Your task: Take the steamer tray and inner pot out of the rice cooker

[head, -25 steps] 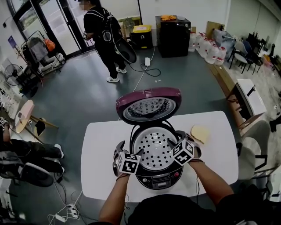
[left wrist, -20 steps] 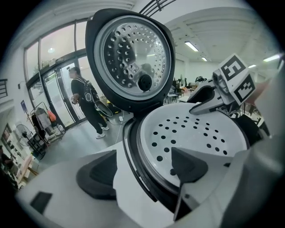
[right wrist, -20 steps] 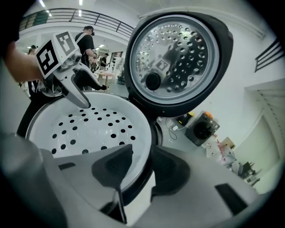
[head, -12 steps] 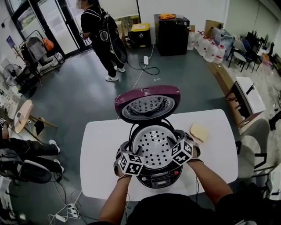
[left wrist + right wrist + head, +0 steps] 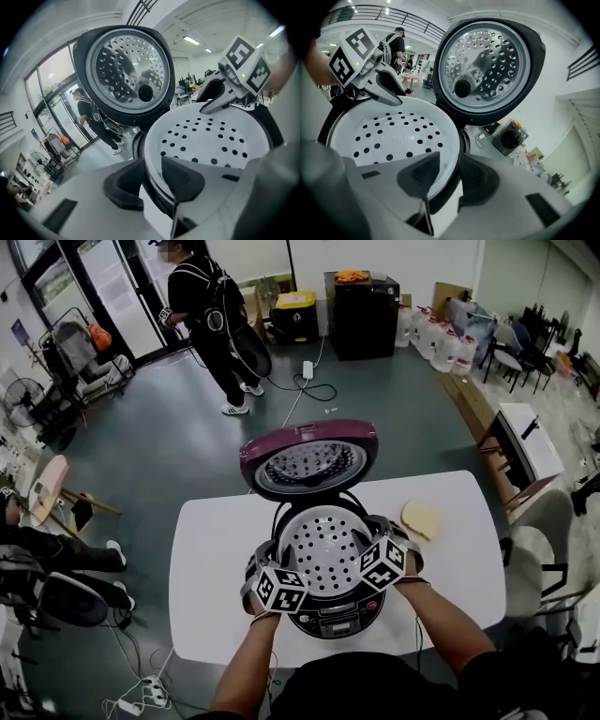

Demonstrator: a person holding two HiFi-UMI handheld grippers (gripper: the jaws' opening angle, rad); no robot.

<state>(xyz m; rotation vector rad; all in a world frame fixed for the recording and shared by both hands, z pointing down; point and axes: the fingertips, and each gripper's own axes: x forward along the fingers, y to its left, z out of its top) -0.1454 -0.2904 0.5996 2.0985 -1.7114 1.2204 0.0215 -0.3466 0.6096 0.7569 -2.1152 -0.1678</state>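
Observation:
The dark red rice cooker (image 5: 330, 617) stands open on the white table (image 5: 211, 549), its lid (image 5: 307, 460) tipped up behind. A white perforated steamer tray (image 5: 323, 554) sits in its mouth. My left gripper (image 5: 265, 557) is at the tray's left rim. In the left gripper view its jaws (image 5: 152, 171) are closing, one pad outside and one inside the tray (image 5: 211, 136) rim, both against it. My right gripper (image 5: 380, 532) grips the opposite rim; in the right gripper view it (image 5: 449, 171) is shut across the tray (image 5: 393, 136) edge. The inner pot is hidden under the tray.
A beige pad (image 5: 424, 519) lies on the table right of the cooker. A person (image 5: 206, 306) stands on the floor far behind, and a chair (image 5: 539, 540) sits off the table's right end. Cables (image 5: 141, 690) trail on the floor at lower left.
My left gripper's jaws have drawn in onto the tray's left rim. My right gripper has stayed on the right rim. The person behind has stepped a little further away.

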